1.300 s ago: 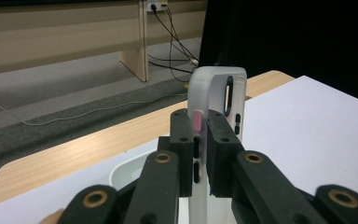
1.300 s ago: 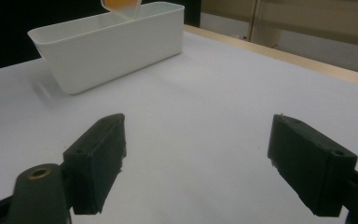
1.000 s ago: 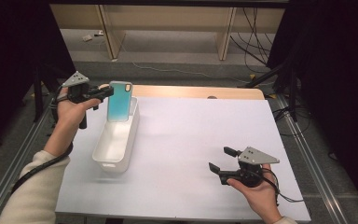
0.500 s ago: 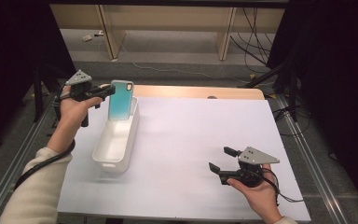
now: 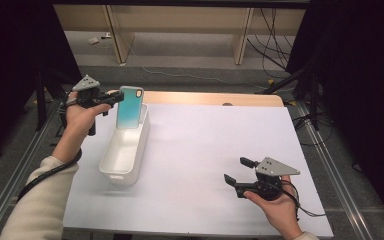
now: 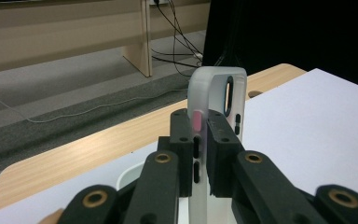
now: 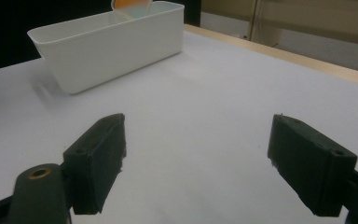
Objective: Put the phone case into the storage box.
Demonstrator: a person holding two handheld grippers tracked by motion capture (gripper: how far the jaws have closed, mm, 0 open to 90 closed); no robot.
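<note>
Your left gripper [image 5: 114, 98] clamps the edge of the teal phone case [image 5: 129, 107], holding it upright over the far end of the white bin [image 5: 125, 150]. Your right gripper [image 5: 236, 173] hovers near the table [image 5: 205, 145], well apart, its jaws spread wide and holding nothing

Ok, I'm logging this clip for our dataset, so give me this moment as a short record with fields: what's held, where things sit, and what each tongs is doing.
held item: phone case, teal, upright, its lower end inside the bin
held by: left tongs, jaws shut on the case's edge
container: white bin, near the table's left edge
right tongs: jaws wide apart, nothing between them, low over the table near the front right
surface: white table
</note>
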